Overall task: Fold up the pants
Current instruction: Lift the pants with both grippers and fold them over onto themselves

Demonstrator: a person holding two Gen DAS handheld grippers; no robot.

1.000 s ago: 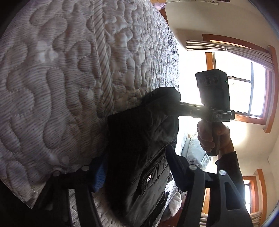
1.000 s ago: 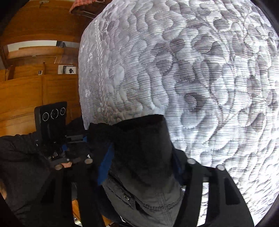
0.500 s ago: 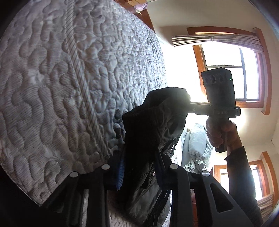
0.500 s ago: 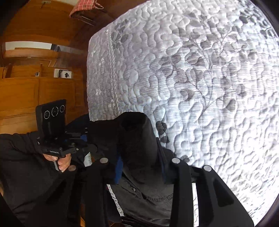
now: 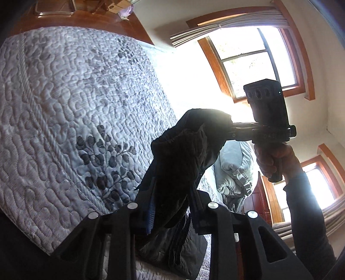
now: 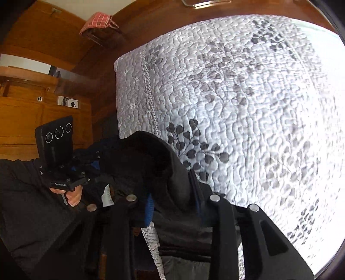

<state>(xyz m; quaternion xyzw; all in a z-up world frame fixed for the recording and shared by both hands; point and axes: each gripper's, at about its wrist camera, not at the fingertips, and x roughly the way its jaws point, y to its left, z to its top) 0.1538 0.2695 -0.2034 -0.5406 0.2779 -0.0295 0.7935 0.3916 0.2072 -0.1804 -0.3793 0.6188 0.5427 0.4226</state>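
The black pants (image 5: 179,163) hang in the air above a white quilted bed (image 5: 64,107), held at two places. My left gripper (image 5: 172,200) is shut on one bunched part of the cloth. My right gripper (image 6: 172,193) is shut on another part of the pants (image 6: 155,163). In the left wrist view the right gripper (image 5: 232,129) shows at the cloth's far end, held by a hand. In the right wrist view the left gripper (image 6: 90,172) shows at the left, also in the cloth. The rest of the pants hangs down below both.
The bed (image 6: 237,107) has a grey leaf pattern and a roped seam. A grey pillow (image 5: 232,170) lies near the bright windows (image 5: 258,60). Wooden cabinets (image 6: 32,112) stand at the left, and a wooden headboard (image 5: 86,19) at the bed's far end.
Both grippers have risen and tilted up with the pants. The bed now looks farther off and more of the room shows. Both stay shut on the cloth.
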